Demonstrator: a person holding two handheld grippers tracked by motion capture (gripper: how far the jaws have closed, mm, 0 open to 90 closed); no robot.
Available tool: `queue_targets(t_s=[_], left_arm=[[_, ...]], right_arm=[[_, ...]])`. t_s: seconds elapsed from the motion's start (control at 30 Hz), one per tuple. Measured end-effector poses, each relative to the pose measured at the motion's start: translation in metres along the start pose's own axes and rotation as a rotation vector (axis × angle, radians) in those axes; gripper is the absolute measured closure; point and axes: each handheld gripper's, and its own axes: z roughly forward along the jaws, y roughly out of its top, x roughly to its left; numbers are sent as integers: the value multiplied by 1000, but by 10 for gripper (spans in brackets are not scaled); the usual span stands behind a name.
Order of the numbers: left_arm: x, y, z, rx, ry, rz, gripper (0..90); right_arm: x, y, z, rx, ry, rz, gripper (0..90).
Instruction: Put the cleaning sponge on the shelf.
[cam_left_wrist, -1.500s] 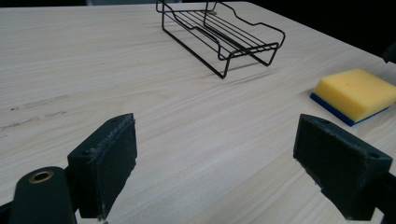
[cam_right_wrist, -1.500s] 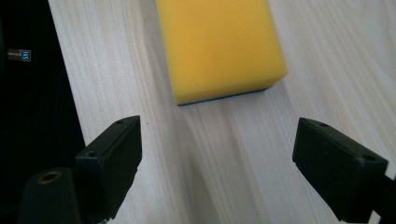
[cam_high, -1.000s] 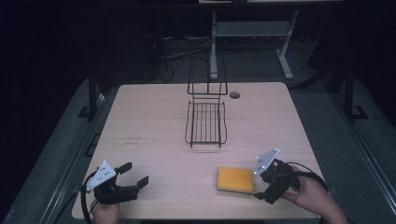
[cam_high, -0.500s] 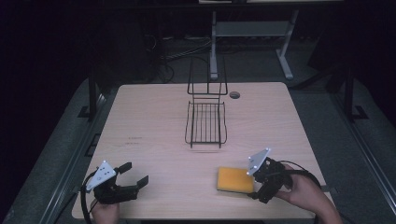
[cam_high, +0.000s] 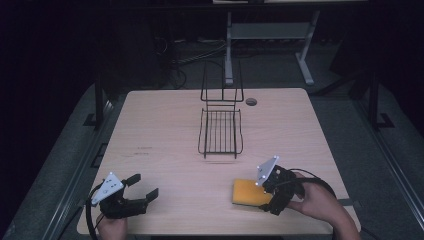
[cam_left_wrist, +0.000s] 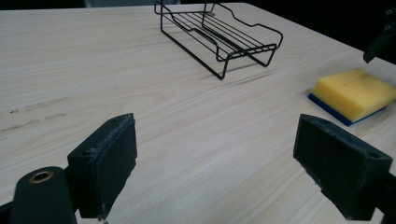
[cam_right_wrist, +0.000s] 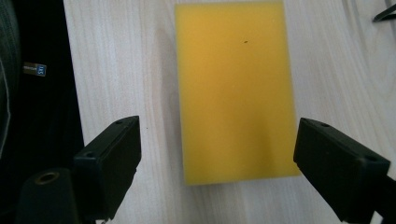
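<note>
The high view looks forward and down over the whole pale wooden table (cam_high: 165, 130) from the 6 o'clock side. The left gripper view skims low toward 2 o'clock. The right gripper view looks steeply down, close. All share the yellow rectangular sponge (cam_high: 246, 193) (cam_left_wrist: 353, 93) (cam_right_wrist: 236, 88).

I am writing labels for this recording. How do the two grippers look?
Both the left gripper and the right gripper are black, each with two blocky dark jaws, a grey three-cornered plate on top and a trailing black cable.
</note>
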Motion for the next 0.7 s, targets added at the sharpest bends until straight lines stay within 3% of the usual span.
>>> queue_targets(t_s=[0.7], left_arm=[[0, 0, -1, -5, 0, -3, 128]], right_arm=[[-13, 22, 20, 39, 32, -28, 138]])
